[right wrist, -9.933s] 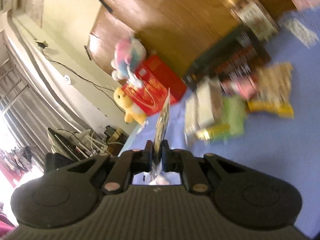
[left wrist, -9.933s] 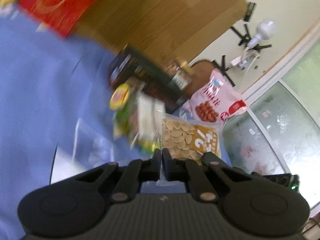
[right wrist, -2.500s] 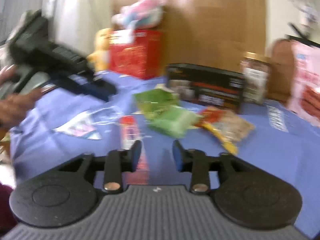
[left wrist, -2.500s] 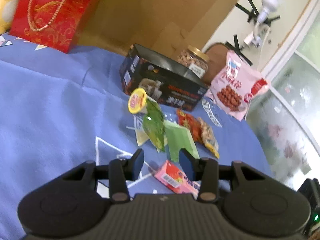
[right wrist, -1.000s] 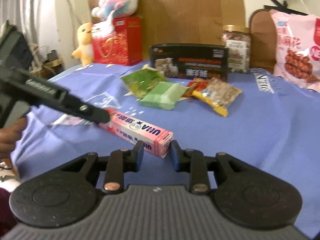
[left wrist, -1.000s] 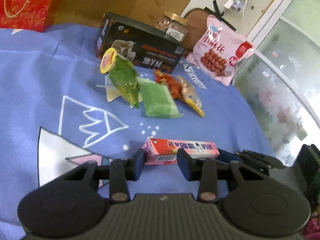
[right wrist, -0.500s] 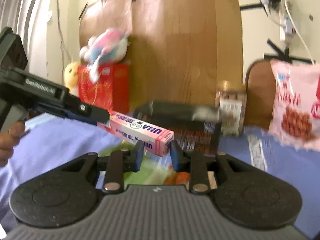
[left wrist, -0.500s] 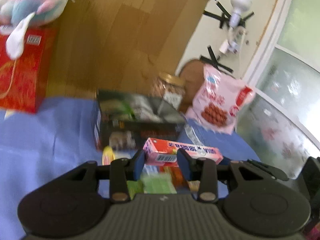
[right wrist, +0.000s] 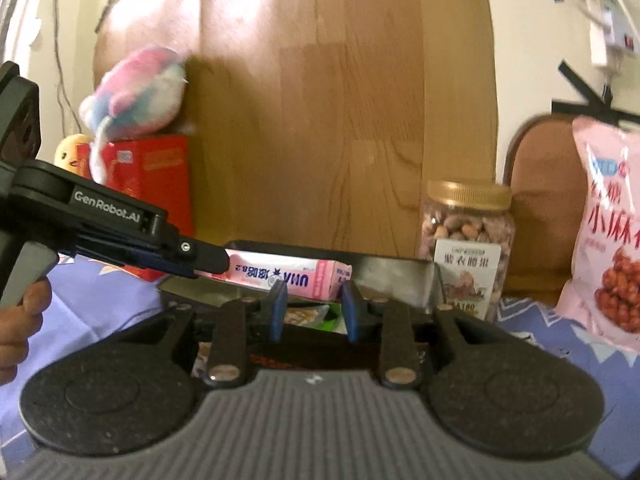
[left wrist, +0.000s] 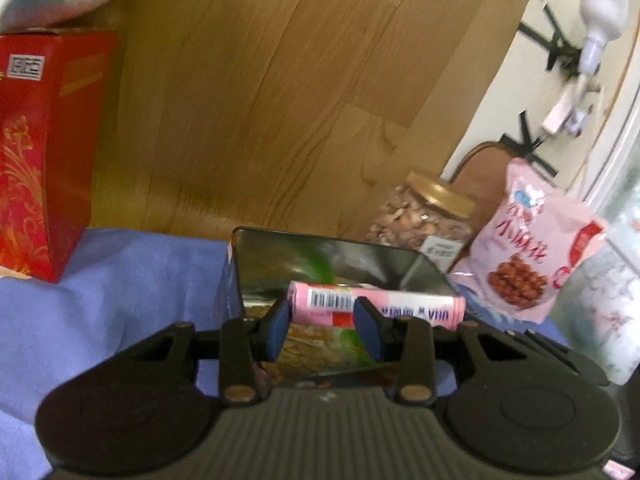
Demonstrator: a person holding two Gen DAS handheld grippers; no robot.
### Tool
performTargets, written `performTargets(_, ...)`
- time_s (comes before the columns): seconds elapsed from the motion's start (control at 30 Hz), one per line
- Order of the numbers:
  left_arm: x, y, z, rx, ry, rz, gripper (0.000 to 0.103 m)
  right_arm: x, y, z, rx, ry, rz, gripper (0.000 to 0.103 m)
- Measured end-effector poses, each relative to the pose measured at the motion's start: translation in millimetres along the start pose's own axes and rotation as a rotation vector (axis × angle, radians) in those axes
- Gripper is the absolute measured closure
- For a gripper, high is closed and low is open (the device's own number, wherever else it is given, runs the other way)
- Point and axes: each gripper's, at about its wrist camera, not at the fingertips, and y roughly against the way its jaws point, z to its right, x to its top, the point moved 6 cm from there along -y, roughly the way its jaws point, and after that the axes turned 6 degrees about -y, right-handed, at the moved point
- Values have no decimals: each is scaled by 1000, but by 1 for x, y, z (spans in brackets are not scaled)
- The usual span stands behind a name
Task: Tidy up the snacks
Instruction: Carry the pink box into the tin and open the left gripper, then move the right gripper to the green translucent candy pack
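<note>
Left wrist view shows the pink snack carton [left wrist: 376, 306] held level between the two tools, over the open black tin [left wrist: 336, 264] that sits just ahead of them. Each tool clamps one end: the left tool [left wrist: 322, 330] grips the barcode end, the right tool [right wrist: 313, 305] the other end, and both sets of pads press on the carton's side faces. It is a slim cardboard box, probably light and fairly stiff, though its thin walls could dent under a hard squeeze; the ends, where the folded flaps stiffen it, look like the safest places to hold. Its long axis runs across both tools, roughly parallel to the tin's long walls, so it should drop in without turning. Inside the tin, beneath the carton, some packets [left wrist: 320, 344] already lie. Beyond the tools stand a nut jar [right wrist: 466, 240], a pink bag [right wrist: 608, 232] and a red gift box [left wrist: 44, 148] on the blue-covered counter [left wrist: 120, 280].
</note>
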Motion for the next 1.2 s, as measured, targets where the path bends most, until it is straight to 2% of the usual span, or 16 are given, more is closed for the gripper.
performTargets(0.07,-1,-7,1,8,-13,0,62,-3,-2,2,3,-14,17,65)
performTargets(0.13,-2,-9,3,10,-28,-2,60,-3,-1,3,0,-18,26,53)
performTargets(0.23,-3,-1,7,11,-34,11,60,1,7,7,5,-36,43,52)
performTargets(0.33,-9,29,6,-24,-7,50,60,4,25,7,78,-97,47,52)
performTargets(0.4,-21,51,1,-46,17,58,57,-3,36,1,184,-153,-3,52)
performTargets(0.47,-43,67,-2,-79,46,26,57,-16,34,-7,263,-184,-93,52)
performTargets(0.57,-80,83,-1,-105,65,-41,57,-36,20,-18,278,-192,-214,53)
performTargets(0.7,-115,94,0,-97,86,-81,57,-47,7,-29,312,-234,-308,55)
performTargets(0.77,-127,91,-3,-75,110,-116,67,-54,3,-36,320,-256,-372,57)
performTargets(0.8,-132,88,-5,-70,126,-134,75,-56,4,-39,329,-273,-378,57)
performTargets(0.83,-137,86,-8,-77,143,-153,89,-56,6,-43,336,-278,-380,57)
performTargets(0.87,-141,85,-10,-87,160,-162,94,-57,10,-48,338,-274,-383,57)
performTargets(0.97,-151,91,-17,-84,202,-158,97,-58,22,-65,341,-237,-379,56)
performTargets(1.07,-157,108,-23,-88,231,-134,97,-65,33,-89,406,-193,-390,56)
performTargets(1.2,-166,137,-38,-57,256,-93,97,-68,47,-116,432,-122,-380,56)
